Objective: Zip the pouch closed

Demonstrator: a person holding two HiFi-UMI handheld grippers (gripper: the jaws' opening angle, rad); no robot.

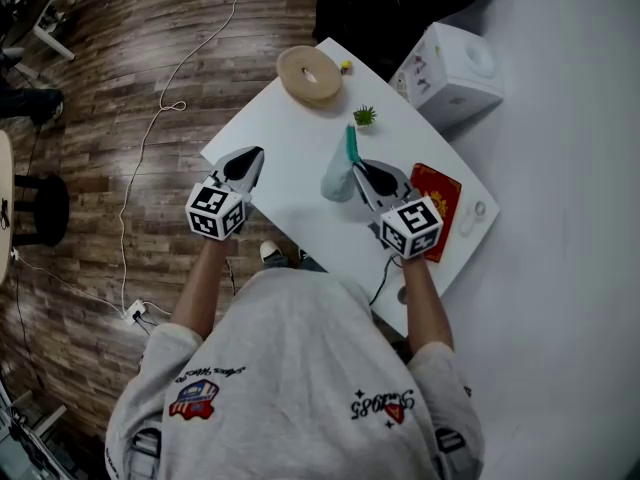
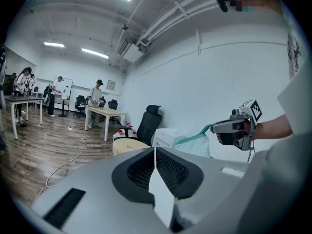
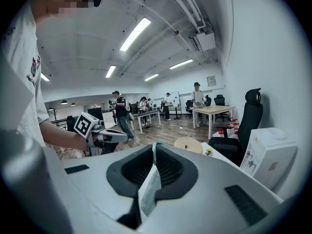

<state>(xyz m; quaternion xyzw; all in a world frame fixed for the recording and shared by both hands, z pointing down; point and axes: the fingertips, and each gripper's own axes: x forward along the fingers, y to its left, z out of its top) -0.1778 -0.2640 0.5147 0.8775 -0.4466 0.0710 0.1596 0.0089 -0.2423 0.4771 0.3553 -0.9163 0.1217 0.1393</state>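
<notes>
A pale quilted pouch (image 1: 337, 181) with a teal zipper edge (image 1: 351, 144) hangs above the white table (image 1: 290, 158). My right gripper (image 1: 358, 168) is shut on it. The right gripper view shows the quilted cloth (image 3: 148, 191) pinched between the jaws of the right gripper (image 3: 154, 147). My left gripper (image 1: 255, 153) hovers over the table's left part, apart from the pouch, shut with nothing in it. From the left gripper (image 2: 155, 150) view I see the pouch (image 2: 195, 146) dangling from the right gripper (image 2: 214, 128).
At the table's far end lie a beige tape roll (image 1: 310, 75), a small green plant (image 1: 365, 116) and a tiny yellow thing (image 1: 346, 66). A red packet (image 1: 437, 193) lies right of my right hand. A white box (image 1: 450, 73) and a black chair (image 1: 370, 8) stand beyond.
</notes>
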